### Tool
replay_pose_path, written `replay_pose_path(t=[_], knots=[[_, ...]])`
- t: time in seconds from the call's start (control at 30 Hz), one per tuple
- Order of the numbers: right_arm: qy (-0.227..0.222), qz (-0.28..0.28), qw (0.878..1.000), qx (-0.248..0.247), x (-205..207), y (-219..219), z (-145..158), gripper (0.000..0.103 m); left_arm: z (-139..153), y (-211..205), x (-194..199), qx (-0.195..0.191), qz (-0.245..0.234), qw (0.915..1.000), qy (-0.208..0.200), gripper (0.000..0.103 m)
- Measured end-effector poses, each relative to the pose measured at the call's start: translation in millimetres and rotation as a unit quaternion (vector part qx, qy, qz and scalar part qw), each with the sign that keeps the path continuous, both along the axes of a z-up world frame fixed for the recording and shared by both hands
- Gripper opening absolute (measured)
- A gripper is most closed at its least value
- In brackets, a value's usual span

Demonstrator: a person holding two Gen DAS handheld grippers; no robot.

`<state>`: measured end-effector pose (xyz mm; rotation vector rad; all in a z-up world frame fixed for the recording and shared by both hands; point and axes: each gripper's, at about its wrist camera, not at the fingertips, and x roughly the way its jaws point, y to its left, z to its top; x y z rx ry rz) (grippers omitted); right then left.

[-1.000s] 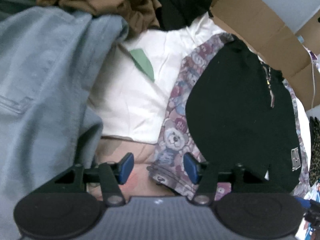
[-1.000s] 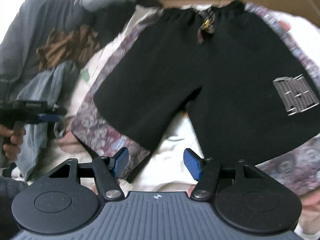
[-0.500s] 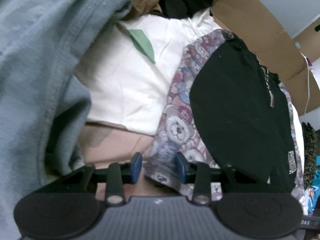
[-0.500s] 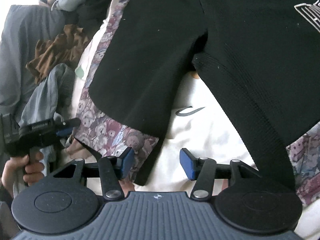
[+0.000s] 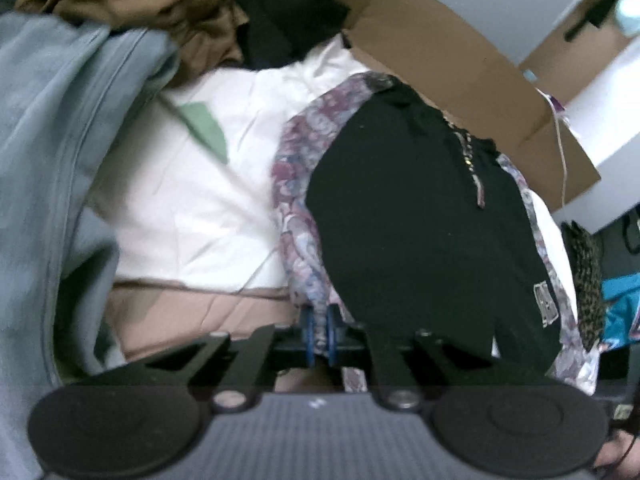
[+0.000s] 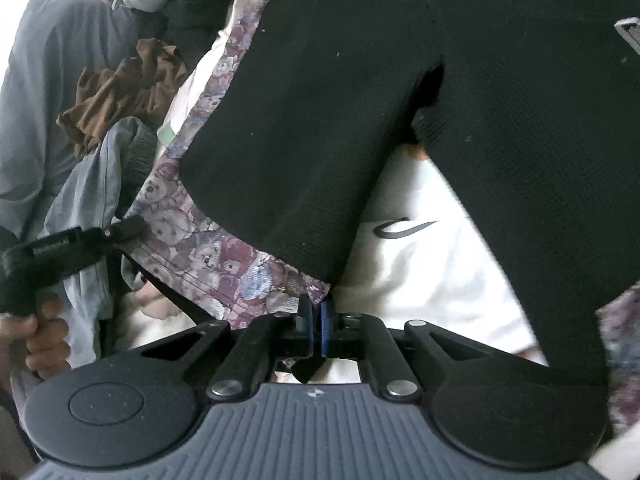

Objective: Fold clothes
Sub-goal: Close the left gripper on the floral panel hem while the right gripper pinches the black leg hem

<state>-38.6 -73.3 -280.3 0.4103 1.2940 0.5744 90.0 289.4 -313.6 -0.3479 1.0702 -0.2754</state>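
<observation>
Black shorts (image 5: 400, 220) (image 6: 320, 120) lie flat on white cloth, with a teddy-bear patterned border (image 5: 298, 240) (image 6: 208, 256) along the sides and leg hems. At the outer corner of the near leg, my left gripper (image 5: 319, 332) is closing, its blue pads pinching the patterned hem. That gripper also shows at the left of the right wrist view (image 6: 134, 227), held by a hand (image 6: 44, 340). My right gripper (image 6: 316, 332) is closing too, its pads pressed on the inner corner of the same leg's hem.
A grey-blue garment (image 5: 48, 160) is heaped on the left, with a brown garment (image 5: 140, 0) and dark clothes behind it. Under the shorts lies white cloth (image 5: 192, 200) with a black swoosh mark (image 6: 404, 226). An opened cardboard box (image 5: 460, 72) stands behind.
Both grippers went from open to pinched on the near leg's hem. The right one came down towards the shorts first. The left one shifted onto the patterned corner.
</observation>
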Motion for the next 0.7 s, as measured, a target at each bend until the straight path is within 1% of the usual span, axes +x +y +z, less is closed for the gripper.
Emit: replay_pose_path(t=[0.17,0.3,0.43,0.53,0.63,0.7], knots=[[-0.006,0.008,1.0,-0.025,-5,-11,9,0.001,3,-19,7,-0.022,-0.019,0.9995,-0.012,0.007],[-0.001,0.0,0.999,-0.034,-5,-12,8,0.001,-14,-43,16,-0.026,-0.042,0.9988,-0.009,0.008],[-0.004,0.007,0.999,-0.044,-5,-7,9,0.001,-32,-62,24,-0.033,-0.048,0.9983,0.003,0.01],[-0.005,0.013,0.999,-0.048,-5,-6,10,0.001,-42,-70,27,-0.038,-0.047,0.9981,0.006,0.013],[-0.004,0.014,0.999,-0.051,-5,-6,9,0.001,-53,-74,27,-0.042,-0.047,0.9978,0.018,0.017],[-0.004,0.014,0.998,-0.054,-5,-5,8,0.001,-58,-78,28,-0.038,-0.053,0.9975,0.028,0.019]])
